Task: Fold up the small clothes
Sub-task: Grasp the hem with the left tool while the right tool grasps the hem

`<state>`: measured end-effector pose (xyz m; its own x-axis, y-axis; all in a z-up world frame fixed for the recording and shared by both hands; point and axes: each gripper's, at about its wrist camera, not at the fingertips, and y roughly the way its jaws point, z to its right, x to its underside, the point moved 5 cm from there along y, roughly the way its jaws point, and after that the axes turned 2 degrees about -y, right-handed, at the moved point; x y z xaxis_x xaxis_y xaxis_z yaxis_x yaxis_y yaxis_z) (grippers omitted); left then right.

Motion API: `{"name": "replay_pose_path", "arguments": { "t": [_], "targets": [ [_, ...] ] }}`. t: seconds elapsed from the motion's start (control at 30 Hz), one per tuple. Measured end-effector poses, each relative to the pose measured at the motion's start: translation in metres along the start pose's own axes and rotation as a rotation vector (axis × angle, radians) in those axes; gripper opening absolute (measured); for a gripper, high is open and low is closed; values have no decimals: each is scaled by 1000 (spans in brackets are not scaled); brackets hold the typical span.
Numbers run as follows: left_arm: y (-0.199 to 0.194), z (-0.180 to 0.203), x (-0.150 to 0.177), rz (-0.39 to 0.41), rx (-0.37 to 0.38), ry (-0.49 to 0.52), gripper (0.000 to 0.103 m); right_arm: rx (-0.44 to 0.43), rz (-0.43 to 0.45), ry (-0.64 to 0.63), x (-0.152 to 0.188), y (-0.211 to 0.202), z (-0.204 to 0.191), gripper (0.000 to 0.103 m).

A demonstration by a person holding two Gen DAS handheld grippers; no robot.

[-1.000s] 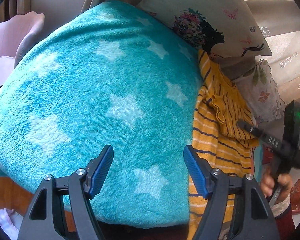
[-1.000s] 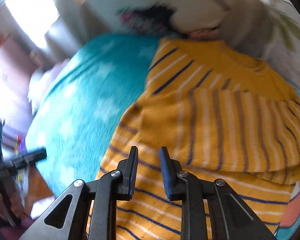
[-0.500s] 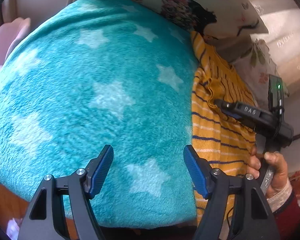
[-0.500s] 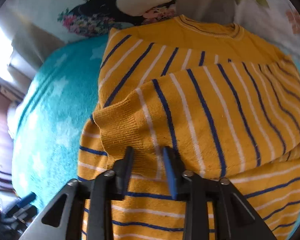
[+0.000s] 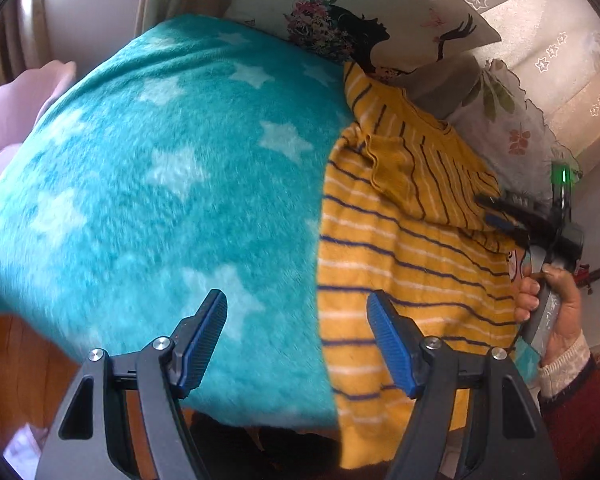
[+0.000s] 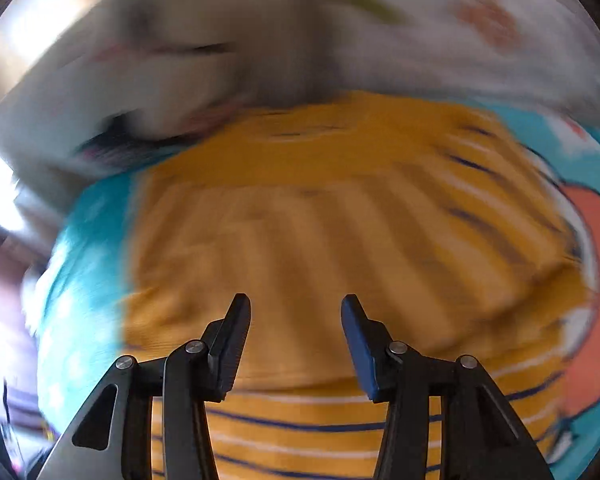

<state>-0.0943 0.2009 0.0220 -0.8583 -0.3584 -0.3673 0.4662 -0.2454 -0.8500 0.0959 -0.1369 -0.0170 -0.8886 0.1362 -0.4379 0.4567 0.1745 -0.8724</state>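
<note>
Turquoise star blanket [image 5: 160, 200] under striped sweater [image 5: 404, 280] (right view blurred) — both grippers' jaws apart, right's opening

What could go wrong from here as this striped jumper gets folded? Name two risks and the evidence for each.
1. The jumper hangs over the near edge of the blanket, so a tug might slide it off.
2. The right tool is opening with nothing between its jaws, above the sleeve folded across the chest; that loose fold could fall open again.
</note>
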Motion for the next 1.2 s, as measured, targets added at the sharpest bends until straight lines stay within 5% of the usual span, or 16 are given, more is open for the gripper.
{"name": "replay_pose_path", "arguments": {
  "t": [0.23, 0.33, 0.63, 0.87, 1.03, 1.2],
  "targets": [
    [4, 8, 25, 8, 22, -106, 71, 109, 12, 194, 28, -40, 151, 55],
    [12, 11, 33, -3, 51, -129, 71, 42, -10, 212, 53, -62, 179, 55],
    [52, 35, 50, -96, 246, -189, 71, -328, -181, 174, 154, -76, 158, 55],
    [50, 48, 71, -113, 350, -219, 73, -533, -230, 198, 184, -70, 134, 55],
    [43, 57, 96, -131, 380, -204, 73, -695, -287, 222, 204, -64, 111, 55],
    [44, 64, 106, -154, 331, -171, 73, -733, -314, 193, 216, -63, 91, 55]
  ]
}}
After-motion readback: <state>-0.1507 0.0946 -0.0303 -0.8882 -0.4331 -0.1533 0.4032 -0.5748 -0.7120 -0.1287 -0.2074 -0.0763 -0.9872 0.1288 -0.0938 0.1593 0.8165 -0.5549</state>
